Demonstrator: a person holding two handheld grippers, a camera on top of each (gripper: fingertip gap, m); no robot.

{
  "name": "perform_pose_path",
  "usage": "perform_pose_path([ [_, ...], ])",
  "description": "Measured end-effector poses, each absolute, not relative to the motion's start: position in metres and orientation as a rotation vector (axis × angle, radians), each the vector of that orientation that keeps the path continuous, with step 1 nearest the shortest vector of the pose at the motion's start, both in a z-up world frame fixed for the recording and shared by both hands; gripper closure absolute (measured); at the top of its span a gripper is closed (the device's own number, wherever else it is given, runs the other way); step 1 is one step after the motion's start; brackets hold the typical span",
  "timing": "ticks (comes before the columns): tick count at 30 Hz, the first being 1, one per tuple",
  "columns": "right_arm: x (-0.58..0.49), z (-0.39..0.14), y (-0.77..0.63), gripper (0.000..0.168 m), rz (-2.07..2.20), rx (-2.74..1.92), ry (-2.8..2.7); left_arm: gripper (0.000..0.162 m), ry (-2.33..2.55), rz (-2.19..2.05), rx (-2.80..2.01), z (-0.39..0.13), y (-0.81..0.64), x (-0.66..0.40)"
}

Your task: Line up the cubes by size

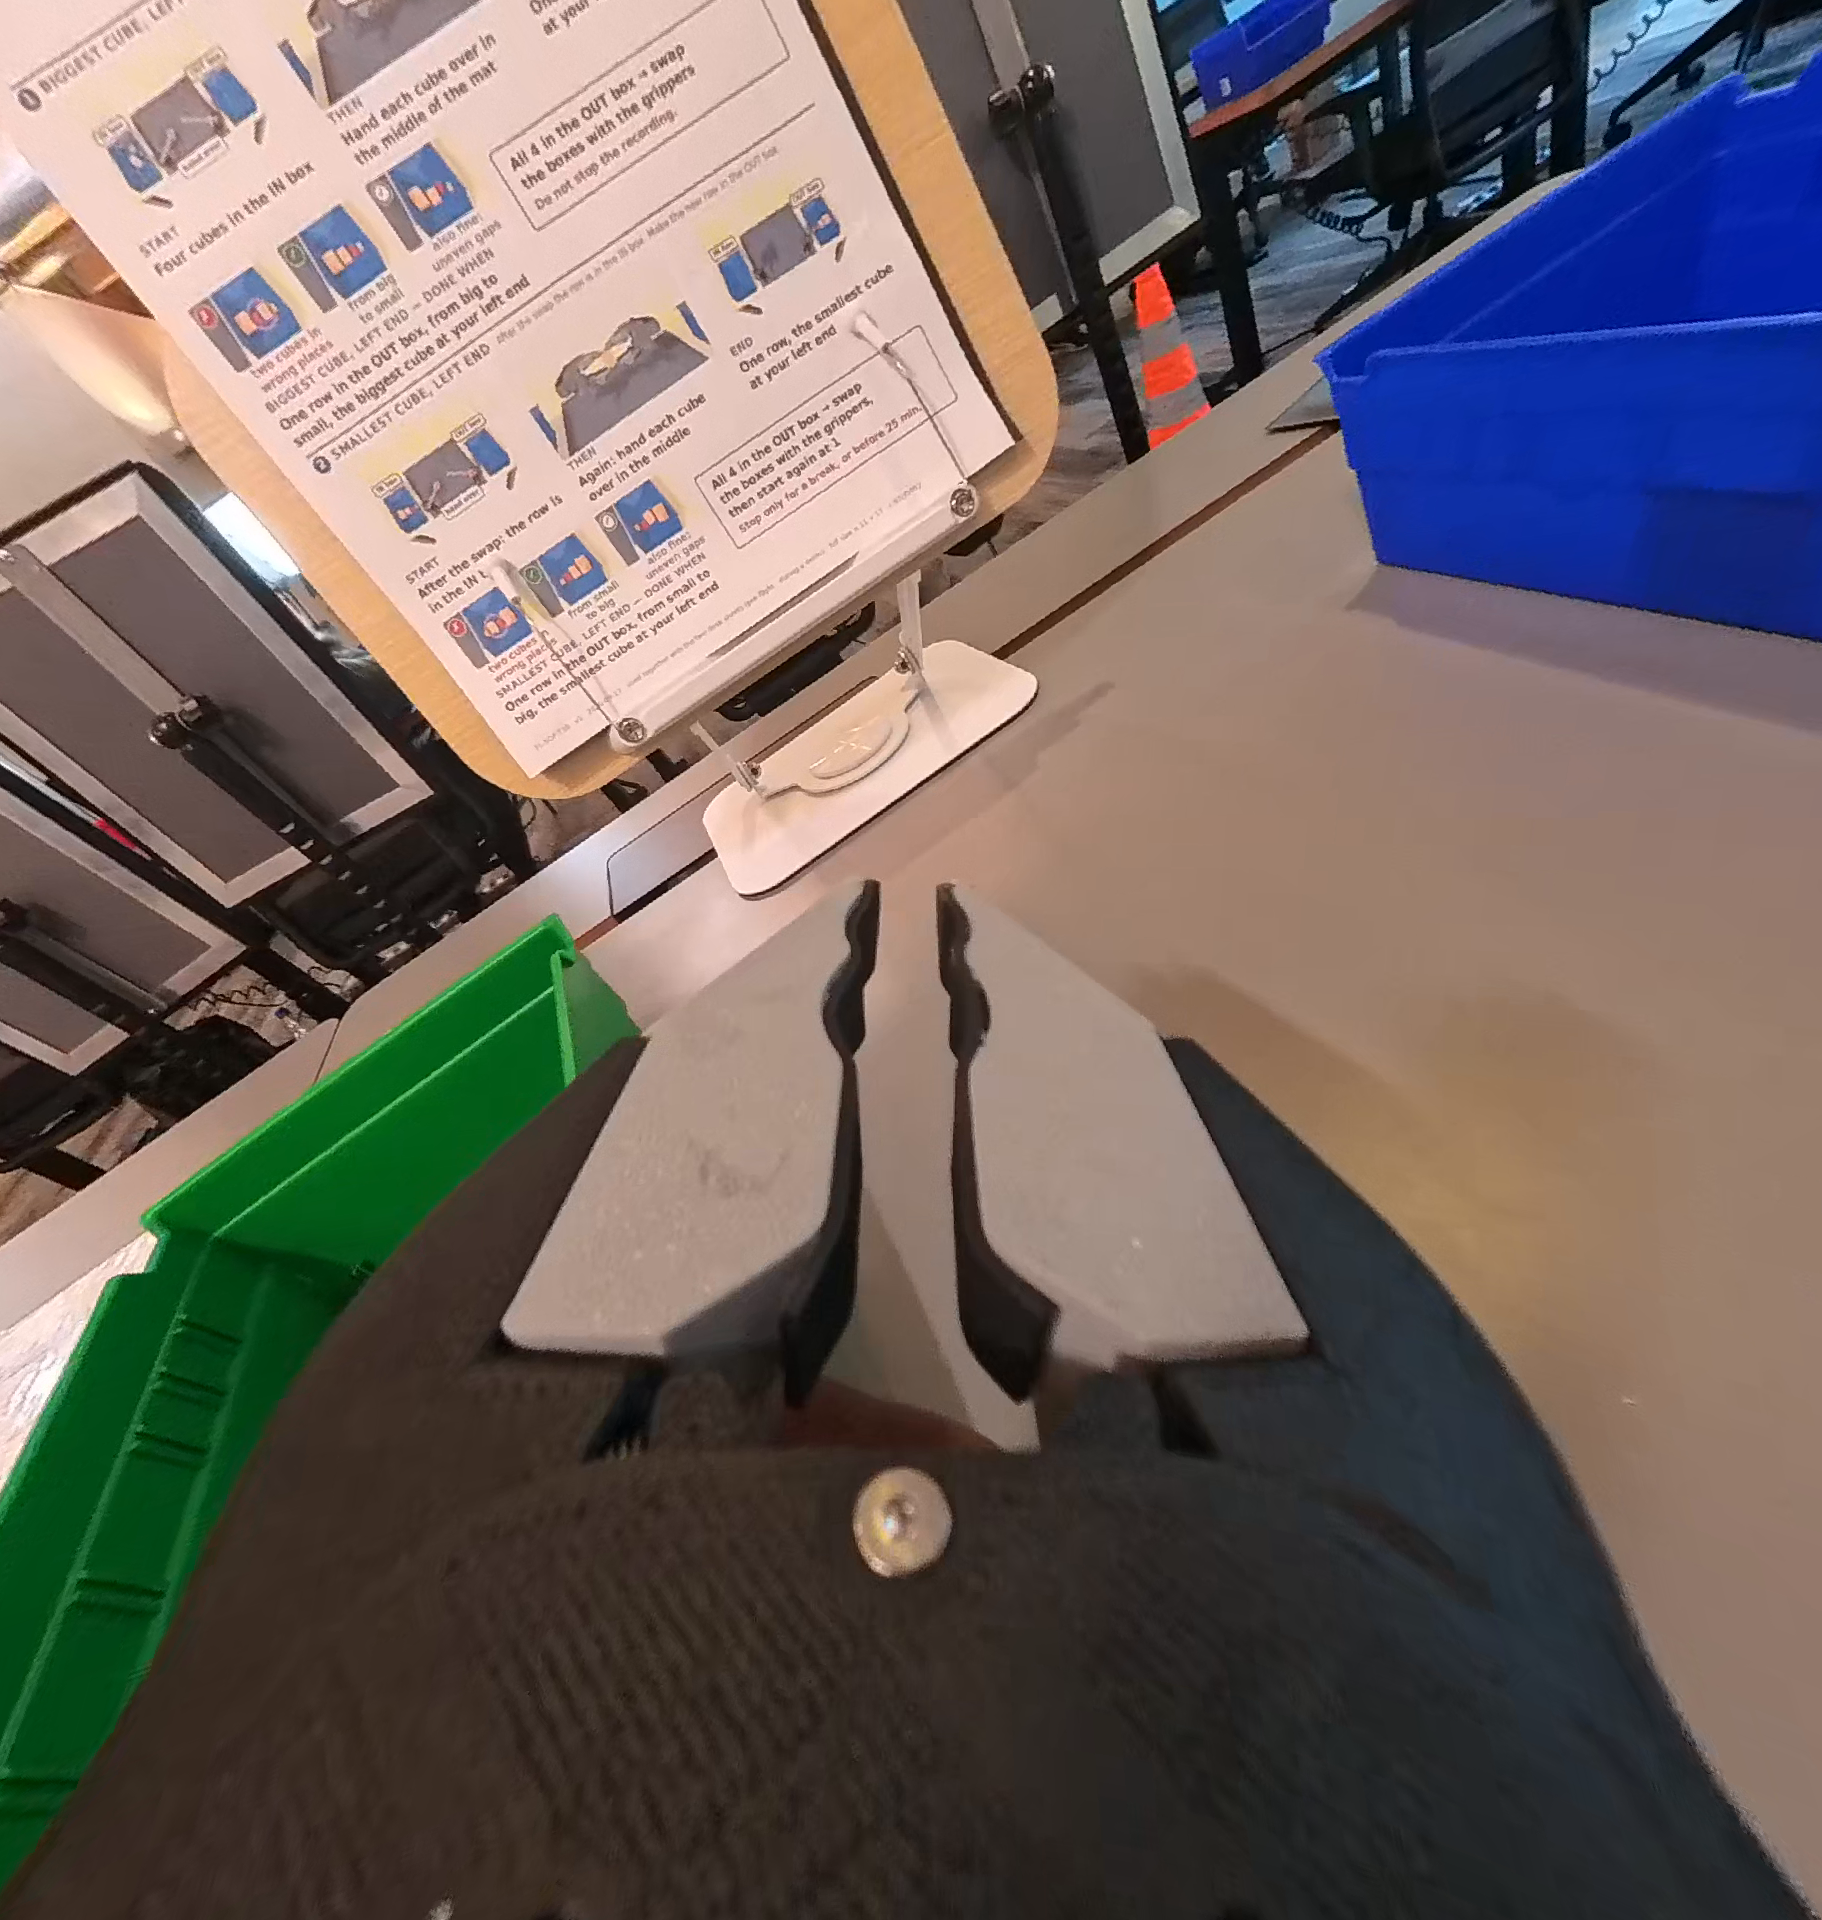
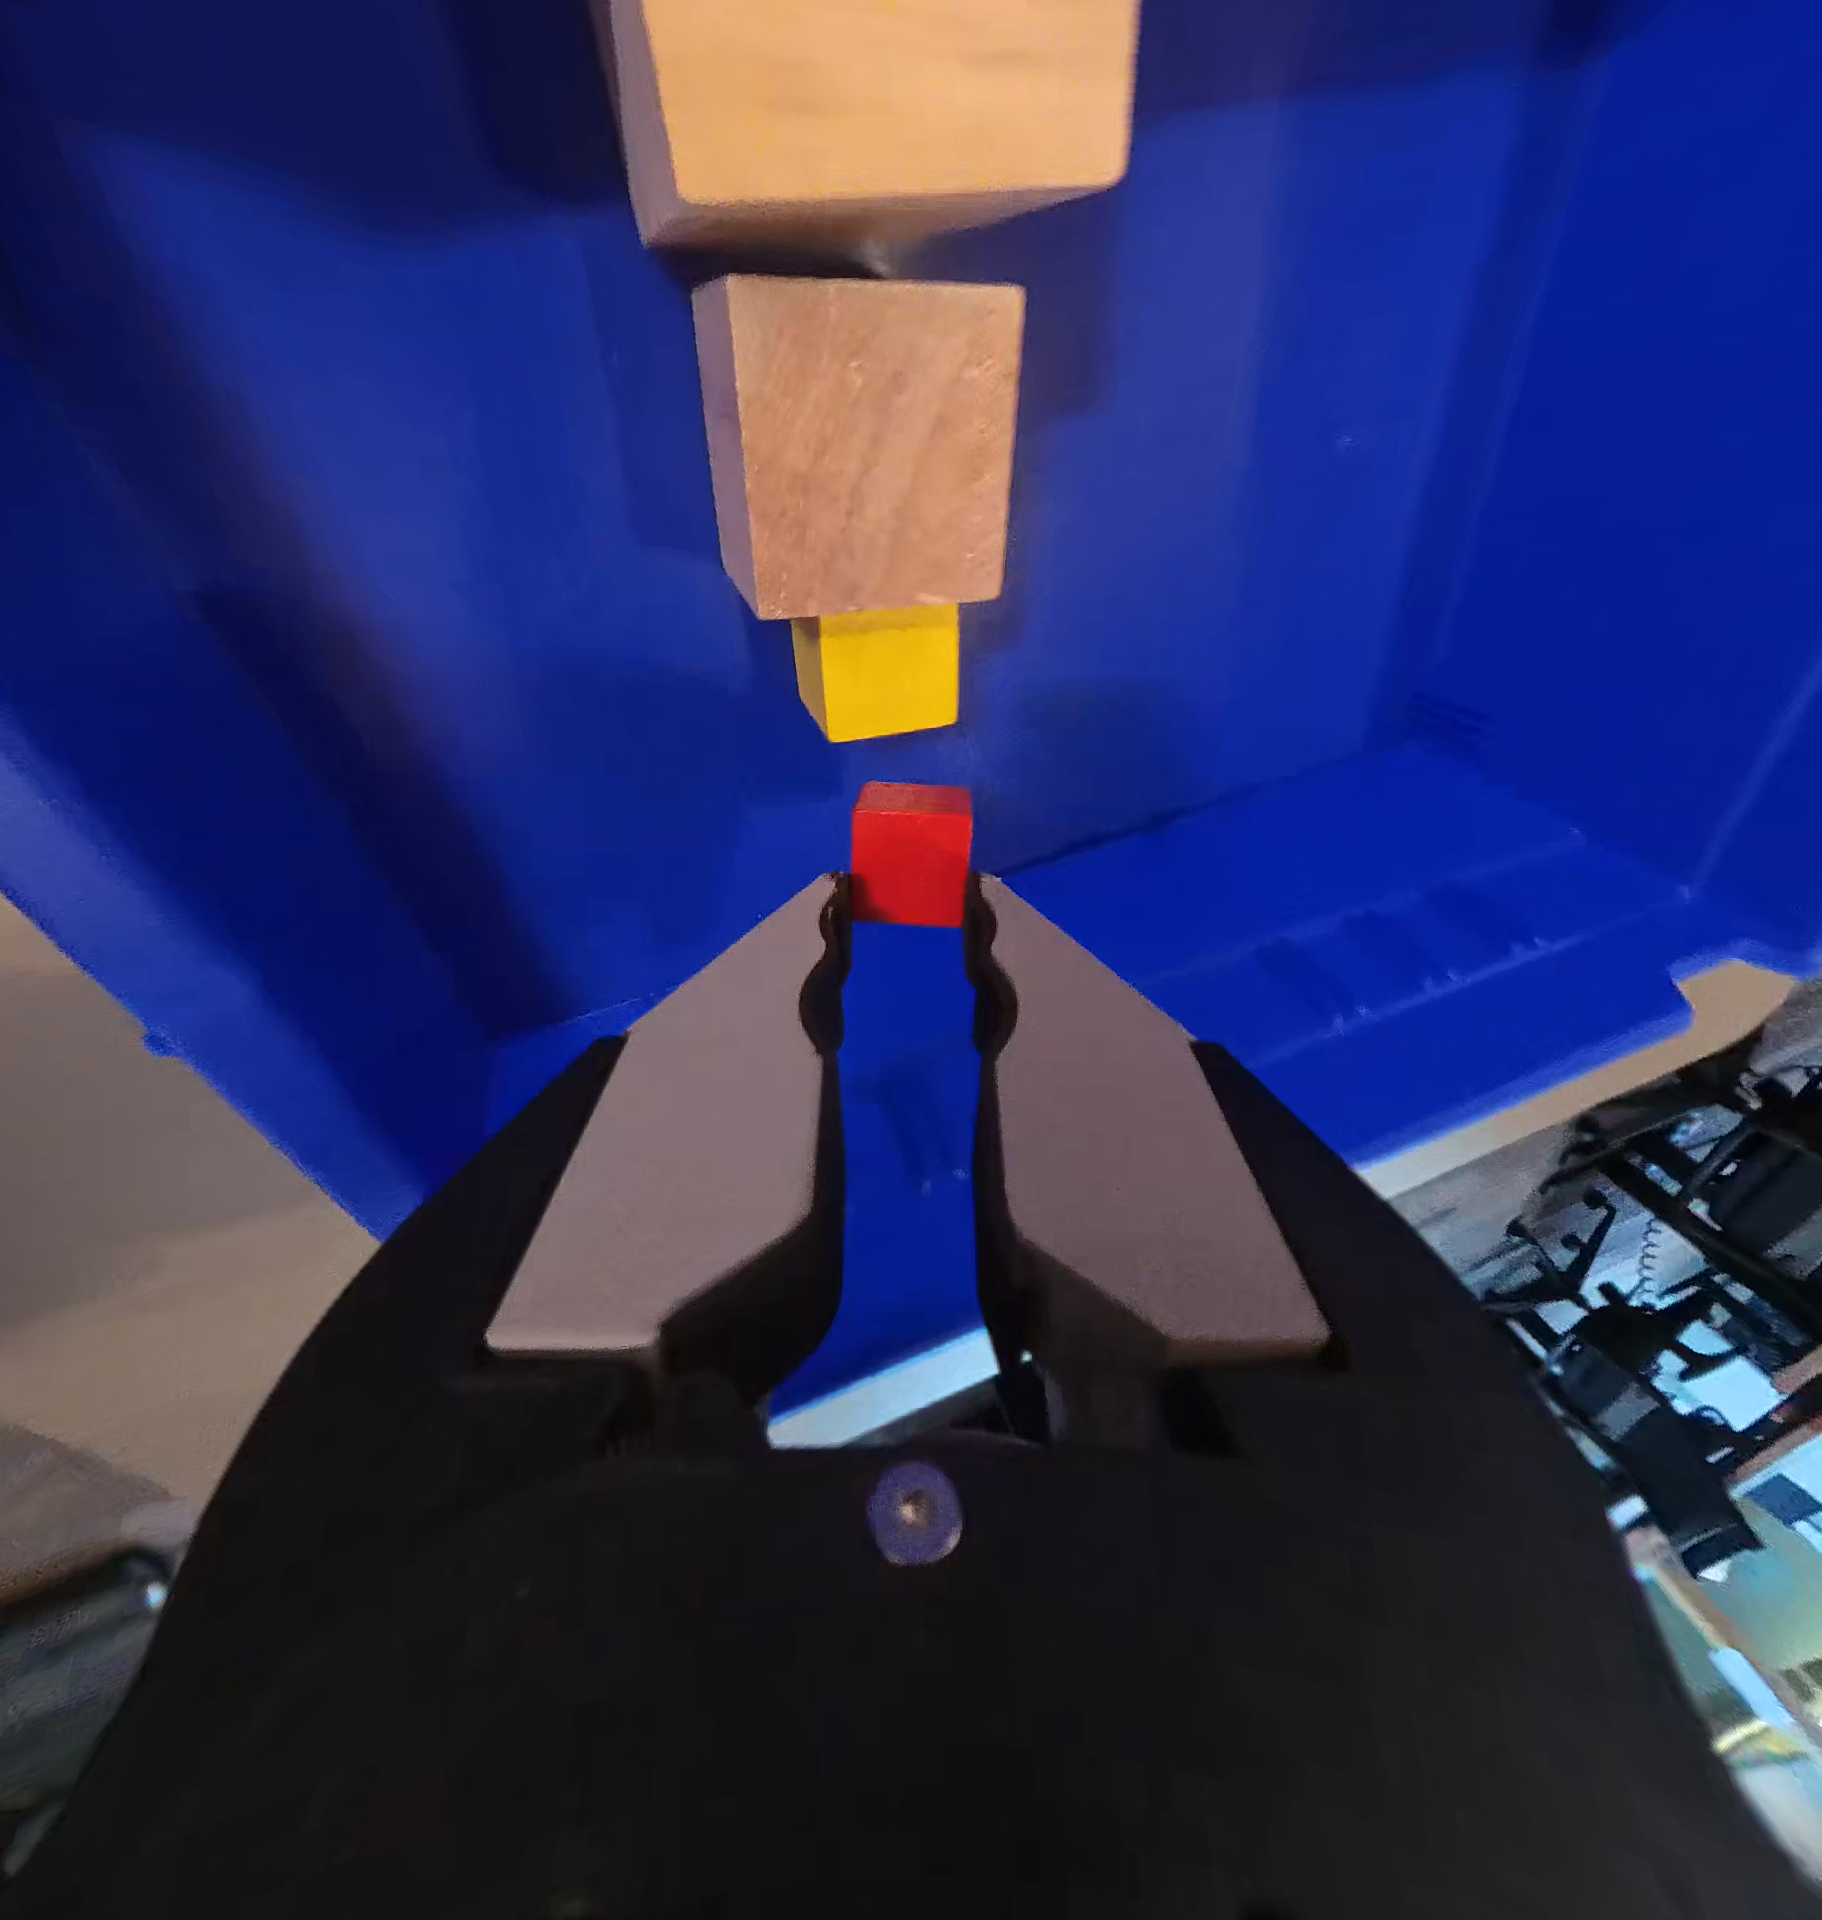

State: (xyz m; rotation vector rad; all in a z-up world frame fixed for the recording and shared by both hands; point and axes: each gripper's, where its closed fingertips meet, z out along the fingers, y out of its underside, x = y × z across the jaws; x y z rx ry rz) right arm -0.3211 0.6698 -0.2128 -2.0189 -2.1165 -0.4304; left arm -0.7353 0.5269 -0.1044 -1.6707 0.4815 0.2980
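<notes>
In the right wrist view, my right gripper (image 2: 907,894) is shut on a small red cube (image 2: 909,862), held at the fingertips inside the blue box (image 2: 1406,520). Beyond it, in one row, lie a yellow cube (image 2: 886,681), a mid-size brown wooden cube (image 2: 876,447) and a large pale wooden cube (image 2: 886,104), cut off by the top edge. There is a small gap between the red and yellow cubes. In the left wrist view, my left gripper (image 1: 907,899) is over the grey table (image 1: 1406,935), its fingers nearly together with nothing between them.
A green box (image 1: 263,1247) sits at the left of my left gripper. The blue box (image 1: 1613,468) stands at the far right of the table. An instruction sheet on a white stand (image 1: 574,364) is straight ahead. Office furniture and an orange cone (image 1: 1167,353) lie beyond.
</notes>
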Motion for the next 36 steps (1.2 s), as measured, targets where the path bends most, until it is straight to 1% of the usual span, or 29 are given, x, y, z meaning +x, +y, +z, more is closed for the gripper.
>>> perform_pose_path([
  [8, -0.320, -0.229, 0.671, 0.149, -0.392, -2.028, -2.246, 0.152, 0.502, 0.296, -1.682, -0.110, 0.531, -0.737],
  [12, -0.319, -0.237, 0.674, 0.148, -0.374, -2.076, -2.235, 0.146, 0.520, 0.273, -1.696, -0.114, 0.531, -0.734],
  [14, -0.318, -0.238, 0.674, 0.127, -0.362, -2.110, -2.208, 0.141, 0.525, 0.240, -1.709, -0.115, 0.529, -0.730],
  [16, -0.320, -0.233, 0.677, 0.119, -0.350, -2.116, -2.151, 0.136, 0.525, 0.199, -1.713, -0.114, 0.526, -0.727],
  [18, -0.323, -0.223, 0.680, 0.109, -0.352, -2.100, -2.076, 0.127, 0.528, 0.156, -1.710, -0.111, 0.521, -0.724],
  [20, -0.328, -0.206, 0.682, 0.108, -0.338, -2.062, -1.969, 0.118, 0.533, 0.111, -1.716, -0.110, 0.516, -0.721],
  [22, -0.339, -0.187, 0.672, 0.108, -0.245, -2.023, -1.837, 0.113, 0.538, 0.094, -1.722, -0.109, 0.508, -0.721],
  [27, -0.366, -0.141, 0.616, 0.102, 0.012, -1.879, -1.494, 0.110, 0.537, 0.040, -1.724, -0.108, 0.469, -0.734],
  [28, -0.370, -0.136, 0.600, 0.098, 0.059, -1.839, -1.450, 0.111, 0.528, 0.013, -1.727, -0.109, 0.458, -0.738],
  [30, -0.371, -0.130, 0.574, 0.098, 0.097, -1.780, -1.360, 0.111, 0.503, 0.000, -1.738, -0.112, 0.439, -0.749],
  [33, -0.367, -0.129, 0.544, 0.092, 0.134, -1.753, -1.210, 0.110, 0.461, 0.062, -1.756, -0.119, 0.415, -0.770],
  [36, -0.358, -0.133, 0.528, 0.072, 0.233, -1.801, -0.993, 0.102, 0.402, 0.039, -1.794, -0.132, 0.396, -0.781],
])
